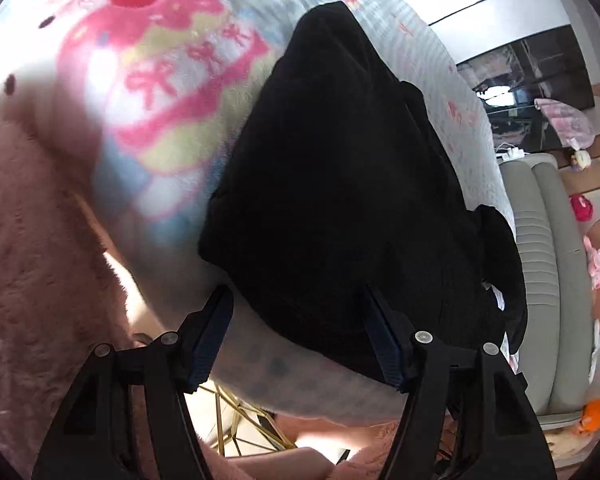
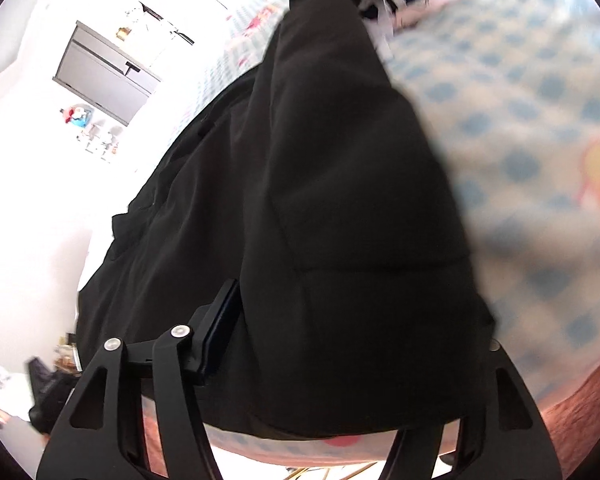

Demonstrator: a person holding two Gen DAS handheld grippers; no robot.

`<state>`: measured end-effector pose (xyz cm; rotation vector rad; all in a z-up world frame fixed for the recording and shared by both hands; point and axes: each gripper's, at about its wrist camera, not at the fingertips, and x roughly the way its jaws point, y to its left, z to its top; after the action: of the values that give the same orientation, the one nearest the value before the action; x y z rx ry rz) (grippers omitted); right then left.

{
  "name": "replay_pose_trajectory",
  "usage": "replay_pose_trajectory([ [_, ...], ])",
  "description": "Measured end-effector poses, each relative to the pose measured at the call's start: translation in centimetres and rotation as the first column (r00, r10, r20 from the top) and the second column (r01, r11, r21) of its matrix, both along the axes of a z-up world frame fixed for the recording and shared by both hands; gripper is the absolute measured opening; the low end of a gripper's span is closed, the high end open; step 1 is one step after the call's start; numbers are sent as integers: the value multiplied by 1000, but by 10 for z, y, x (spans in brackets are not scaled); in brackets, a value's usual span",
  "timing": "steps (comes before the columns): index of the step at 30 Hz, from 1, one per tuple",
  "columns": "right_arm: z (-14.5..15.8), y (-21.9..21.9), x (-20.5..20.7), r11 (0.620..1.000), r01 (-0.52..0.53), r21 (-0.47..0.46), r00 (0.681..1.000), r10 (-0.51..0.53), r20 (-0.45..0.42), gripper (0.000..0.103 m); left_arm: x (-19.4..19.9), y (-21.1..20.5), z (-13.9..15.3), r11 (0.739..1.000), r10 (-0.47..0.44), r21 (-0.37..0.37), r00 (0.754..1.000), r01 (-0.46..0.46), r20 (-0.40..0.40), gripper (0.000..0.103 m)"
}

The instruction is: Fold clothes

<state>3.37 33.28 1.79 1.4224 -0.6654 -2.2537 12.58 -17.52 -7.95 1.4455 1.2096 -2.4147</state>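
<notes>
Left wrist: hand-held gripper (image 1: 300, 316) wide apart over black garment (image 1: 340, 160) | right (image 2: 340, 316): grip unclear

One black garment (image 1: 340, 184) lies on one patterned blanket (image 1: 160, 92); two grippers, one grey sofa (image 1: 540, 280) beside the blanket

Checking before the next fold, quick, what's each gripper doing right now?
Left gripper: open, jaws straddling the near edge of the black garment.
Right gripper: cannot tell; the garment hides one finger.
</notes>
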Motion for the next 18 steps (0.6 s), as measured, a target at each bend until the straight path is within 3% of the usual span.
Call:
replay_pose_trajectory([
  [2, 3, -3, 6, 999, -22, 26, 1000, 22, -22, 66, -9, 0, 0, 1000, -2, -26, 1000, 1, -29, 68],
  [5, 5, 6, 3, 1000, 4, 14, 1000, -3, -23, 66, -21, 1, 9, 1000, 10, -7, 996, -11, -84, 72],
  [8, 2, 12, 1, 1000, 14, -2, 1000, -14, -19, 67, -33, 13, 15, 1000, -9, -24, 991, 6, -136, 82],
  [10, -1, 13, 1, 1000, 1, -4, 1000, -1, -19, 70, -31, 18, 12, 998, -30, -64, 989, 21, -144, 86],
  [12, -2, 13, 3, 1000, -14, 1, 1000, 14, -22, 72, -20, 21, 2, 995, 35, -86, 998, -40, -60, 82],
  [14, 1, 11, 7, 999, -32, 21, 999, 32, -32, 69, -9, 32, 11, 983, 28, -181, 997, -40, -69, 79],
  [16, 7, 15, 13, 999, -33, 20, 998, 34, -48, 60, 1, 44, 24, 958, 5, -286, 996, -32, -92, 64],
  [18, 13, 18, 15, 998, -28, 49, 998, 31, -61, 51, 5, 39, 43, 899, 43, -431, 995, -80, -95, 58],
])
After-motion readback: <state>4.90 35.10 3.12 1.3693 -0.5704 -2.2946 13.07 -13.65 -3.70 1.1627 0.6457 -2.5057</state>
